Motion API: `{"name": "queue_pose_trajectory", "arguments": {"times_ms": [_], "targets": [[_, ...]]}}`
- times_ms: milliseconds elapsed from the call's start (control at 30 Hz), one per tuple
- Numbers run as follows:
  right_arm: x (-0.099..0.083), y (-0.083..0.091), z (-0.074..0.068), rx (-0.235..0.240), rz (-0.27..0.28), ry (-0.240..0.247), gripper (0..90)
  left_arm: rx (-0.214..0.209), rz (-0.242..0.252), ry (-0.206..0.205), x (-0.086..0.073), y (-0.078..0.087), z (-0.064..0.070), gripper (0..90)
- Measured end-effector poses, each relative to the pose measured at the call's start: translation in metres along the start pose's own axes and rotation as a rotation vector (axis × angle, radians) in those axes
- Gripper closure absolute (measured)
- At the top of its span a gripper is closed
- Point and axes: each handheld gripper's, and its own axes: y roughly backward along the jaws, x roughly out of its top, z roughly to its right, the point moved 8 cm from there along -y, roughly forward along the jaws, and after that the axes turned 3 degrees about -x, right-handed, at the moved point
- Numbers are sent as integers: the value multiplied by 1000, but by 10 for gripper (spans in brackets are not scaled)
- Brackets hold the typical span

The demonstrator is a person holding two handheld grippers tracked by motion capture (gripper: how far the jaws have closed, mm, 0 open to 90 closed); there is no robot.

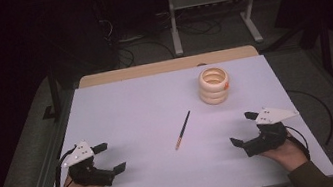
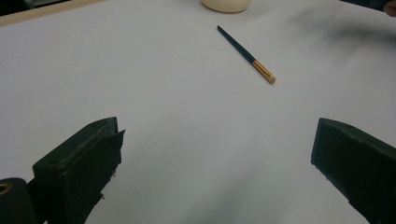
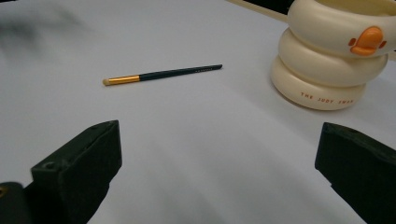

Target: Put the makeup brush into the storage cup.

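Left gripper (image 1: 112, 156): held low at the near left of the table (image 1: 122, 115), jaws spread wide apart, nothing between them. In the left gripper view both black jaws stand over bare white surface.

Right gripper (image 1: 244, 128): held at the near right, jaws likewise wide apart and empty, pointing inward toward the table's middle.

Brush (image 1: 182, 130): lies flat on the table between the two grippers, slightly nearer the right one, well apart from both. It is a thin dark stick with a gold ferrule and pale tip at its near end, the dark handle running away to the far right. In the right gripper view (image 3: 163, 74) fine lettering marks the handle; it is too small to read.

Holder (image 1: 214, 85): a cream, ring-stacked pot with an orange duck motif, standing upright at the far right, beyond the brush and apart from it. Its mouth appears open and empty, though the interior is only partly visible.

Handling judgement: the brush is likely very light, stiff and narrow, and lying flush it gives little height to pinch. The smooth handle may roll or slip. Best hold is across the mid-handle, clear of the soft tip, jaws closed down square to the shaft.
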Motion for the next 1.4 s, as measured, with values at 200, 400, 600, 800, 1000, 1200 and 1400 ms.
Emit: {"name": "queue_pose_trajectory", "arguments": {"times_ms": [200, 400, 600, 800, 1000, 1200, 1400], "targets": [[4, -2, -1, 6, 5, 3, 1, -2, 1, -2, 3, -2, 0, 12], [8, -5, 0, 17, 5, 5, 1, -4, 7, 0, 2, -5, 0, 12], [13, -8, 0, 27, 10, 28, 1, -5, 1, -1, 1, -5, 0, 12], [16, -12, -1, 39, 12, 30, 1, -5, -6, -10, 1, -4, 0, 12], [19, -14, -2, 49, 19, 25, 1, -8, 1, -4, 1, -5, 1, 12], [26, -16, -2, 53, 32, 30, 1, -8, 1, -4, 1, -5, 1, 12], [32, -20, -4, 62, 35, 37, 1, -9, 3, -2, 2, -5, 1, 12]]}}
